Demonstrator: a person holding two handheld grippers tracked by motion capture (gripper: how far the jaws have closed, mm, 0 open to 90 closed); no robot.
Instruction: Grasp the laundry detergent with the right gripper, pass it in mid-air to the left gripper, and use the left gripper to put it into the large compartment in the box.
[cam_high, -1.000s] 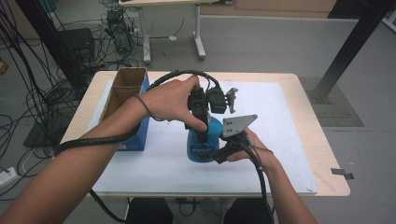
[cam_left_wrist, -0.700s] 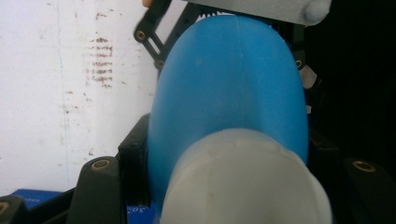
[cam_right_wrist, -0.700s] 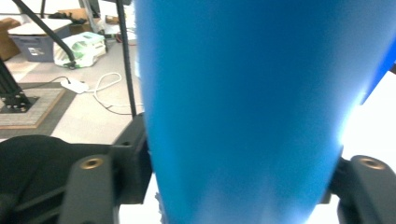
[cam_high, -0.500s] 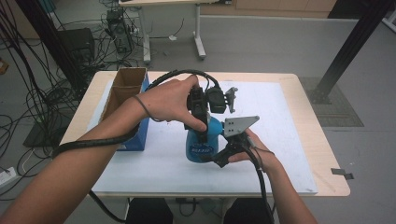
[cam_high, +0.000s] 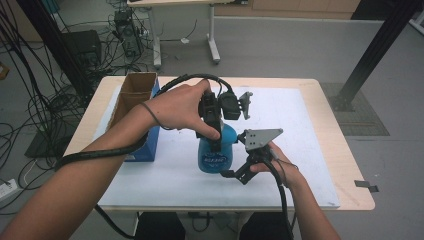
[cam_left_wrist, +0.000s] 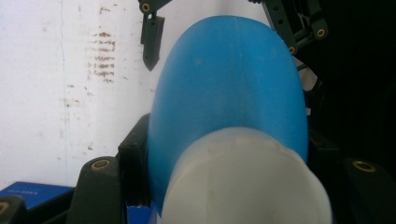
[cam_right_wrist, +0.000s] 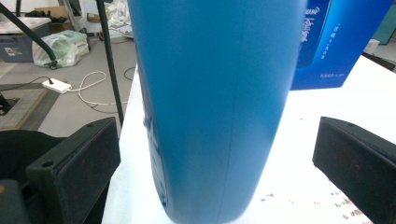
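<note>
The left gripper (cam_high: 216, 131) comes down from above and is clenched on the white cap (cam_left_wrist: 243, 182) of the one blue bottle (cam_high: 215, 152); its fingertips are hidden behind the bottle's shoulder. The left hand (cam_high: 177, 107) wraps the gripper body, forearm reaching in from the near left. The right gripper (cam_high: 231, 172) lies level at the bottle's near right side; its jaws have just been opening and stand released, a gap on each side of the bottle's body between them. The right hand (cam_high: 272, 160) holds it from behind. The bottle stands upright mid-desk on a white sheet (cam_high: 300, 130) covering the desk (cam_high: 345, 165). One blue carton (cam_high: 142, 147), top open, stands to the left.
</note>
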